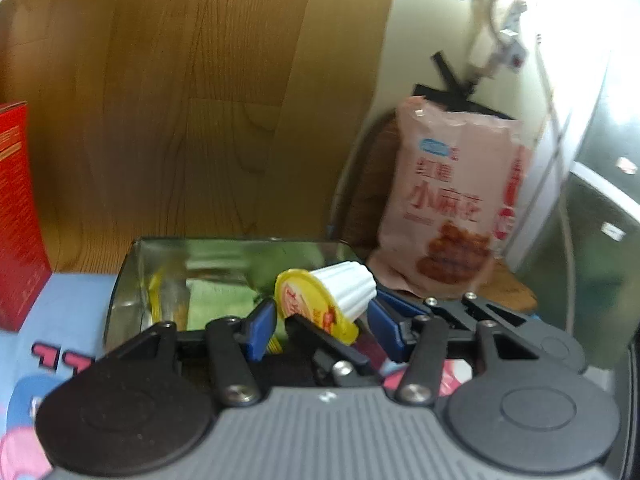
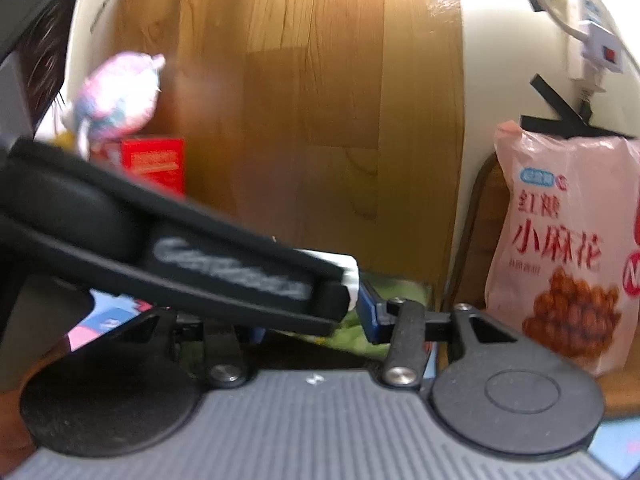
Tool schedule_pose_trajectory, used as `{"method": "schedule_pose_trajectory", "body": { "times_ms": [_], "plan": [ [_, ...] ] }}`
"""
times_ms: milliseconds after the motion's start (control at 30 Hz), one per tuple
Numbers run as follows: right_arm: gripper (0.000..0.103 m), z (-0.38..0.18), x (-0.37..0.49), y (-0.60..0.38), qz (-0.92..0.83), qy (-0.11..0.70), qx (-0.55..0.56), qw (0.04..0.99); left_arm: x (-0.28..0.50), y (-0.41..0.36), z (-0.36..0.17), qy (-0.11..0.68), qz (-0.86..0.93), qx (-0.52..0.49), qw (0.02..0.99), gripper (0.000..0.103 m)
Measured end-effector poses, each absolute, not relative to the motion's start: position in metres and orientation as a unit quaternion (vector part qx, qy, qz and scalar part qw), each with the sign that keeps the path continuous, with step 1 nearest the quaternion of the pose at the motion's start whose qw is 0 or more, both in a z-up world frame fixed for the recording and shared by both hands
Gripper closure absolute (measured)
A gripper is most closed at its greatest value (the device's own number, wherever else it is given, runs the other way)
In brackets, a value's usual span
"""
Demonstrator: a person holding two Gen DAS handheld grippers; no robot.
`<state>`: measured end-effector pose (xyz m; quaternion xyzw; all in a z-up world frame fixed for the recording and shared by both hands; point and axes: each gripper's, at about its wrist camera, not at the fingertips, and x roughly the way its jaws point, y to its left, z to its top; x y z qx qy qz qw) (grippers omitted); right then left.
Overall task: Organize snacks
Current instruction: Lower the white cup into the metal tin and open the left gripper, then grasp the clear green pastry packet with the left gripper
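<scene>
Jelly cup between 2 grippers, above the tin

We see the left gripper [image 1: 320, 326] part-open around the white jelly cup [image 1: 344, 294]; our right gripper [image 2: 304, 312] clamps it too, over the shiny tin [image 1: 132, 272], near a pink snack bag [image 1: 452, 196].

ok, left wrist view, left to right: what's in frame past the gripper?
Red cardboard box at the left edge → shiny open metal tin → white ribbed plastic cup with a yellow foil lid lying on its side → pink snack bag with brown twists printed on it standing at the right.
</scene>
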<state>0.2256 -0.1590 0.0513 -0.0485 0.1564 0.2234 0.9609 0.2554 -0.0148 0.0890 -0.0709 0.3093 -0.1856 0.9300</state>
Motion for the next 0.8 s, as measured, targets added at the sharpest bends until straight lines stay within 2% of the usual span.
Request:
{"method": "schedule_pose_trajectory", "body": {
  "times_ms": [33,100,133,167,233,300,433,467,533,600,633,700,800],
  "plan": [
    [0.052,0.049,0.227,-0.155,0.223,0.155,-0.066,0.96,0.261,-0.015,0.086,0.314,-0.179,-0.07,0.93,0.048],
    [0.041,0.044,0.218,-0.152,0.226,0.142,-0.086,0.96,0.261,-0.007,0.084,0.316,-0.178,-0.079,0.929,0.048],
    [0.039,0.043,0.209,-0.154,0.231,0.132,-0.085,0.96,0.254,0.002,0.084,0.309,-0.185,-0.089,0.929,0.046],
    [0.036,0.041,0.201,-0.157,0.233,0.126,-0.082,0.961,0.245,0.014,0.087,0.299,-0.186,-0.097,0.931,0.039],
    [0.036,0.037,0.188,-0.164,0.235,0.14,-0.068,0.96,0.224,0.039,0.088,0.281,-0.174,-0.117,0.936,0.031],
    [0.037,0.032,0.181,-0.175,0.264,0.181,-0.021,0.947,0.208,0.063,0.086,0.281,-0.165,-0.144,0.934,0.031],
    [0.038,0.02,0.187,-0.188,0.308,0.277,0.078,0.907,0.179,0.1,0.051,0.33,-0.136,-0.193,0.914,0.033],
    [0.04,0.016,0.189,-0.189,0.307,0.296,0.098,0.899,0.177,0.106,0.041,0.342,-0.131,-0.205,0.908,0.033],
    [0.053,0.011,0.19,-0.185,0.311,0.317,0.119,0.888,0.172,0.114,0.023,0.369,-0.125,-0.24,0.889,0.033],
    [0.077,0.008,0.188,-0.177,0.32,0.328,0.132,0.879,0.17,0.117,0.007,0.386,-0.139,-0.266,0.872,0.034],
    [0.084,0.009,0.186,-0.174,0.328,0.333,0.147,0.872,0.167,0.116,0.006,0.377,-0.14,-0.264,0.877,0.036],
    [0.088,0.014,0.175,-0.168,0.331,0.339,0.156,0.867,0.163,0.113,0.006,0.378,-0.14,-0.258,0.878,0.046],
    [0.088,0.016,0.153,-0.16,0.317,0.332,0.144,0.877,0.153,0.112,0.005,0.38,-0.146,-0.258,0.876,0.048]
  ]
}}
